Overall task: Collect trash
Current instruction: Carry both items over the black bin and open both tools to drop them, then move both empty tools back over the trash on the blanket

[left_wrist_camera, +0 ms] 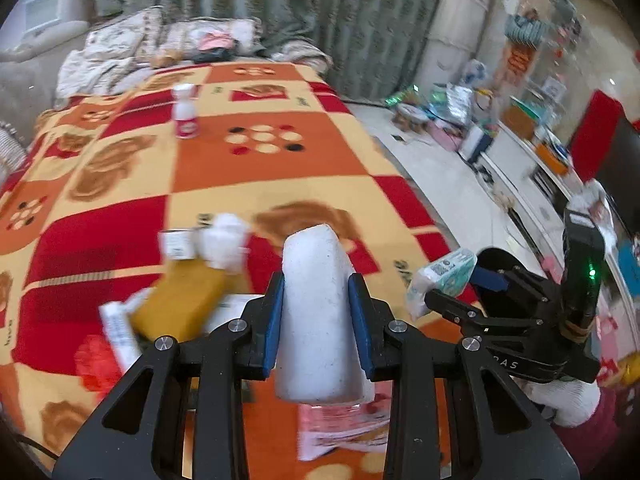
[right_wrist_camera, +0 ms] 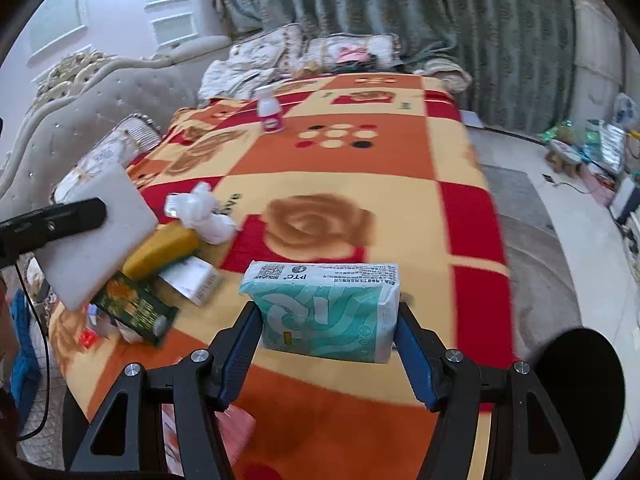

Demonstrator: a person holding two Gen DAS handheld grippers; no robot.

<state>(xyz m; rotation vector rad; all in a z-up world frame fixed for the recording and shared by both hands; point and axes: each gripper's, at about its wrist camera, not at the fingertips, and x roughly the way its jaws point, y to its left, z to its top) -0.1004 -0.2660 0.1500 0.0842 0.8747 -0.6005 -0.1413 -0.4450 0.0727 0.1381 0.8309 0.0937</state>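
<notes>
My left gripper (left_wrist_camera: 318,312) is shut on a white foam block (left_wrist_camera: 316,312), which also shows at the left of the right wrist view as the foam block (right_wrist_camera: 92,240). My right gripper (right_wrist_camera: 328,336) is shut on a teal and white tissue pack (right_wrist_camera: 326,312), held above the patterned blanket (right_wrist_camera: 360,208); the tissue pack (left_wrist_camera: 440,276) appears at the right in the left wrist view. On the blanket lie a crumpled white tissue (left_wrist_camera: 224,246), a yellow packet (left_wrist_camera: 180,300), a white carton (right_wrist_camera: 192,280) and a dark green wrapper (right_wrist_camera: 136,308).
A small white bottle with a red label (left_wrist_camera: 186,114) stands far back on the blanket. Pink printed wrappers (left_wrist_camera: 340,420) lie near the front edge. Cushions and clothes pile against the green curtain (right_wrist_camera: 400,12). A sofa back (right_wrist_camera: 80,112) runs left; clutter lines the floor at right (left_wrist_camera: 460,120).
</notes>
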